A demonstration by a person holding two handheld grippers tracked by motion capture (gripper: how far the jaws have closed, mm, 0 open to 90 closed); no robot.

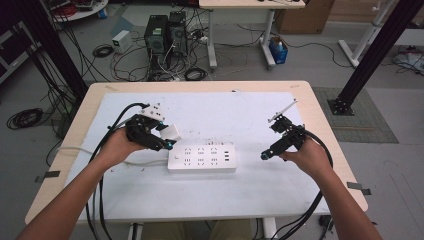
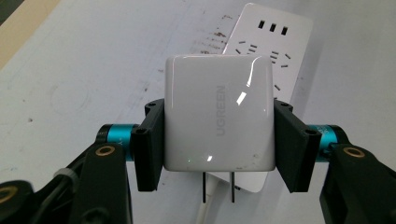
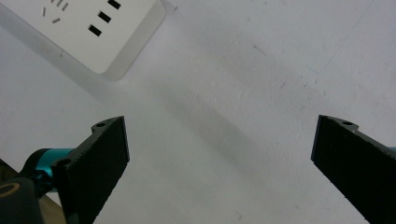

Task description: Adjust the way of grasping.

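Left tongs (image 2: 218, 140) clamp a white charger (image 2: 218, 114) by its flat sides at centre frame, prongs showing beneath it, above the left end of the power strip (image 1: 202, 159) on the desk (image 1: 300, 195). Right tongs (image 3: 219, 163) hang apart and empty, lower right. Squaring prongs over a socket before pressing looks key; the free tongs could steady the strip.

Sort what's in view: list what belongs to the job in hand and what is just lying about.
In the job:
white charger, clamped in the left hand-held gripper
white power strip
right hand-held gripper, open

Lying about:
computer towers on the floor
blue box
floor cables
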